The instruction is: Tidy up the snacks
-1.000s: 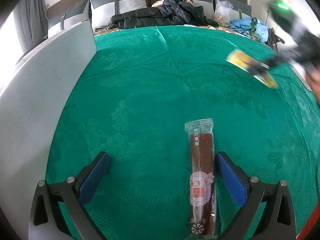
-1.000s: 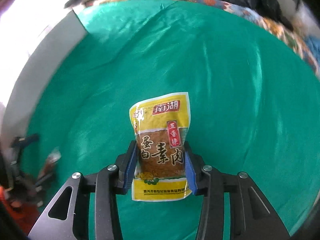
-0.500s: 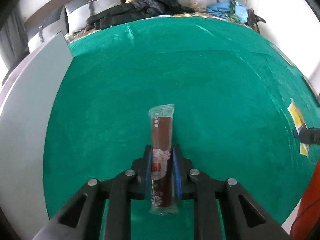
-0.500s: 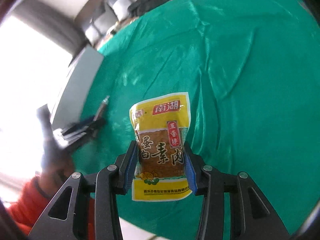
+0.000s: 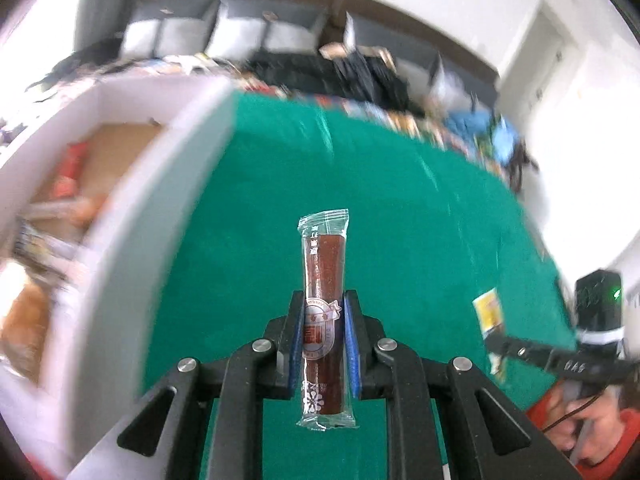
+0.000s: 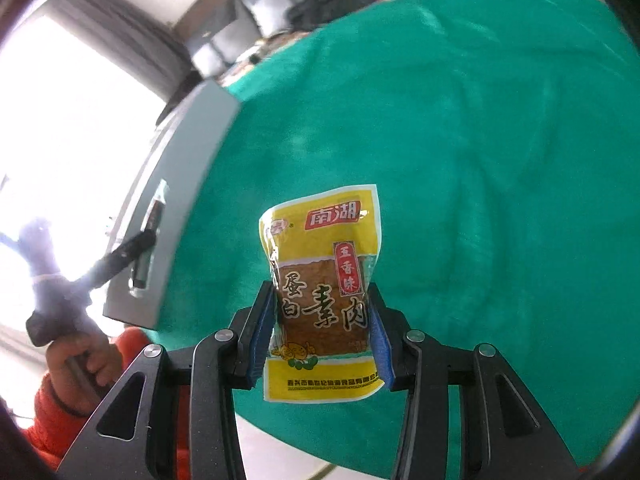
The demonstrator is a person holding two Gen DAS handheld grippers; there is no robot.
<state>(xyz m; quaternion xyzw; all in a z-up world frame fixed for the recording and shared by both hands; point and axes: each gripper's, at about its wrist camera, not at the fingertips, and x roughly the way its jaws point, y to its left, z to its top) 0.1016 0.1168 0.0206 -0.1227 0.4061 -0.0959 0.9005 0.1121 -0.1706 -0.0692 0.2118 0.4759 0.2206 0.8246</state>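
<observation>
Left hand-held gripper is pinching a long brown snack stick in clear wrapper above the green-clothed bench; right hand-held gripper is pinching a yellow foil snack packet, also lifted.

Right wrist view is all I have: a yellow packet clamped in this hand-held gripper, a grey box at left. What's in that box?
Observer: The left wrist view looks over the box wall: blurred snack packs lie on its brown floor.
Operator: What does the other hand-held gripper hold?
Observer: A long brown stick in clear wrap, pinched across its lower half by the left hand-held gripper.
Operator: Is it off the cloth?
Observer: Yes, it is held up over the green cloth, beside the box, not over it.
</observation>
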